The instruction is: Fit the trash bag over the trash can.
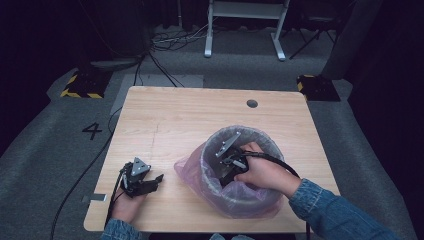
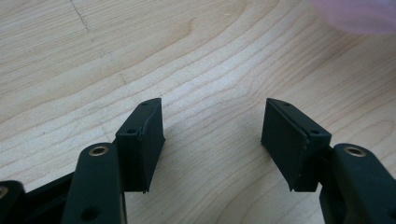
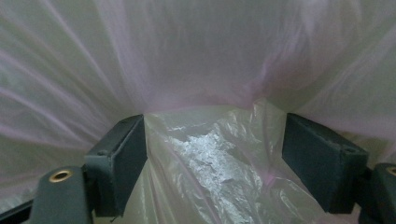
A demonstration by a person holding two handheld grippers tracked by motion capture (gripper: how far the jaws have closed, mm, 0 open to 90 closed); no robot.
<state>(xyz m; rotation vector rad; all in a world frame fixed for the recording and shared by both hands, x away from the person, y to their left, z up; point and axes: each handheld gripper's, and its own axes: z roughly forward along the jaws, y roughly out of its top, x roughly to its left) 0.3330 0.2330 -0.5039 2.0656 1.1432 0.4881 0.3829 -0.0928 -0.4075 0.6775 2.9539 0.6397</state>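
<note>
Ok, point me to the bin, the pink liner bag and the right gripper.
bin [image 1: 207, 161], high view, on its left rim.
pink liner bag [image 1: 186, 168], high view, on the loose fold outside the bin's left side.
right gripper [image 3: 215, 161], right gripper view, midway between its open fingers, inside the bag.

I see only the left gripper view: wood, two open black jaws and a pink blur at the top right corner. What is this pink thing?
Observer: A pink plastic bag lining a round bin on the table, to the right of the left gripper.
Operator: Where is the other gripper?
Observer: The right gripper is down inside the bin, with the hand at the rim.
Operator: Does it hold the bag?
Observer: No. In its own view the jaws stand apart, with crumpled plastic between them, unpinched.
</note>
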